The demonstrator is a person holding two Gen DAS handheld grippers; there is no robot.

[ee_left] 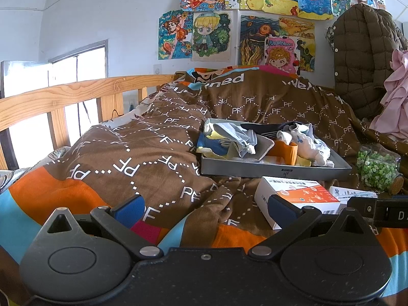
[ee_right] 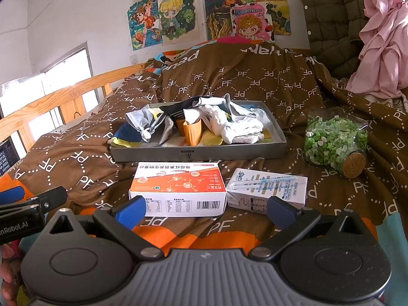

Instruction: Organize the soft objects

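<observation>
A shallow grey tray (ee_right: 196, 153) (ee_left: 275, 170) lies on the brown blanket, heaped with soft items: a grey drawstring pouch (ee_right: 145, 122) (ee_left: 237, 134), white socks (ee_right: 237, 125) (ee_left: 306, 142), an orange piece (ee_right: 192, 132) (ee_left: 287, 151), and blue and yellow cloth (ee_right: 125, 135) (ee_left: 211, 145). My left gripper (ee_left: 204, 210) hovers low over the blanket, left of and nearer than the tray, open and empty. Nearer than the two boxes, my right gripper (ee_right: 205, 210) is open and empty. The left gripper's tip shows at the left edge of the right wrist view.
An orange-and-white box (ee_right: 178, 191) (ee_left: 301, 199) and a white box (ee_right: 270, 188) lie in front of the tray. A corked glass jar of green bits (ee_right: 334, 142) (ee_left: 377, 168) lies on its side at the right. A wooden bed rail (ee_left: 63, 97) runs along the left; pink cloth (ee_right: 382, 40) hangs at the right.
</observation>
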